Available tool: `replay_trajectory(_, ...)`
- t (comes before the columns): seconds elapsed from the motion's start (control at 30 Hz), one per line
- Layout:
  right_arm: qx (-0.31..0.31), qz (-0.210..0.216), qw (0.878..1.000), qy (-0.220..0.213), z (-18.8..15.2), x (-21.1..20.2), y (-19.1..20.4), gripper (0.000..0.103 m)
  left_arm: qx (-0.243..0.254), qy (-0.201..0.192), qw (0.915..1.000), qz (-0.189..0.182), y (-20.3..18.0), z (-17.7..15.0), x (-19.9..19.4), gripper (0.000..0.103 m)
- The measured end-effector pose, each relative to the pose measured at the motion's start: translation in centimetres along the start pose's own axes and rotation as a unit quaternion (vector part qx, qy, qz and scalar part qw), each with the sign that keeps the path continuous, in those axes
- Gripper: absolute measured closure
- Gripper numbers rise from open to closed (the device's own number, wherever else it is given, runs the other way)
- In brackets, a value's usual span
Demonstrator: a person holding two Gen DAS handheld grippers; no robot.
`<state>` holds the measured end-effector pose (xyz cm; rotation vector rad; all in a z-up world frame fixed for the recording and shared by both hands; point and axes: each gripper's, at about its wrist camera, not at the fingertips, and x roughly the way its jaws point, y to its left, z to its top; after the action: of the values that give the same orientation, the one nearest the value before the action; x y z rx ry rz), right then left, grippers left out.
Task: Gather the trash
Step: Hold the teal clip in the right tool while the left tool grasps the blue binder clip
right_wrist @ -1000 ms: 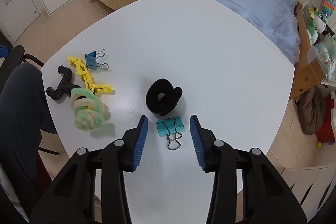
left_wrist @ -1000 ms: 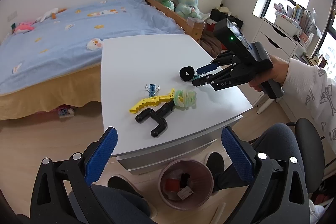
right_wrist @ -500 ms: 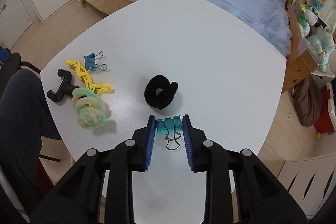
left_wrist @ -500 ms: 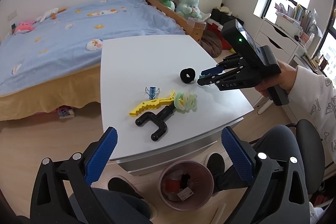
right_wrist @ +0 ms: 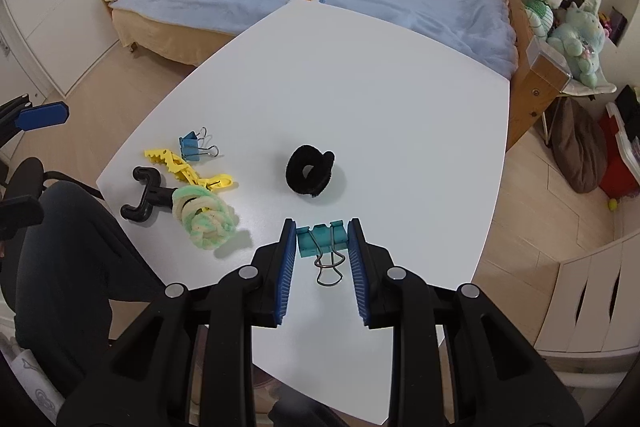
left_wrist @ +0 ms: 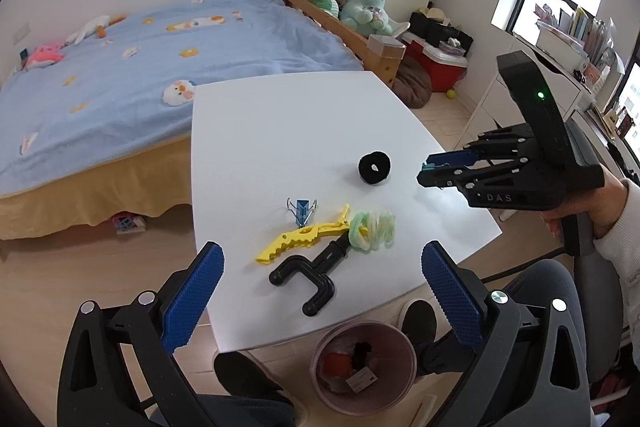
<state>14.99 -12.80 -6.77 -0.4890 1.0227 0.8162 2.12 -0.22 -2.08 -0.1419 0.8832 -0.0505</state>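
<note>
My right gripper is shut on a teal binder clip and holds it above the white table; it also shows in the left wrist view. A black hair tie lies just beyond it. Further left lie a blue binder clip, a yellow toothed clip, a black plastic hook and a green-yellow scrunchie. My left gripper is open and empty, held back off the table's near edge above a pink trash bin.
The bin on the floor holds some scraps. A bed with a blue cover stands beyond the table. A dark office chair and the person's knees are at the near edge. White drawers stand to the right.
My right gripper closed on the teal binder clip and lifted it off the table, pulling back to the right. The left gripper has stayed open and risen slightly.
</note>
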Motion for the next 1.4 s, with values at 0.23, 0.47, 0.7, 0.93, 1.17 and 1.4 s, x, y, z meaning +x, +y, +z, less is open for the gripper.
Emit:
replay_trajectory(0.23,0.017,0.001,1.000,-0.002,-1.2,-0.4,0.2,0.077,0.011,0.026,0.9996,0.009,0.5,2.0,2.3,0.008)
replay_trajectory(0.47,0.025,-0.005,1.000,0.000,-1.5,-0.7,-0.2,0.077,0.002,0.068,0.9976,0.010,1.2,3.5,5.4,0.008)
replay_trajectory(0.7,0.030,-0.007,1.000,-0.004,-1.6,-1.1,-0.4,0.077,-0.007,0.117,0.9930,0.015,1.6,4.6,8.8,0.008)
replay_trajectory(0.93,0.035,-0.007,0.999,-0.007,-1.9,-1.3,-0.7,0.077,-0.017,0.155,0.9877,0.017,2.0,4.5,11.2,0.032)
replay_trajectory(1.17,0.035,-0.005,0.999,-0.007,-1.9,-1.4,-0.8,0.077,-0.014,0.165,0.9861,0.019,1.8,4.2,11.7,0.058)
replay_trajectory(1.4,0.033,-0.002,0.999,-0.006,-1.8,-1.0,-0.5,0.077,-0.010,0.172,0.9850,0.014,1.7,3.9,12.3,0.080)
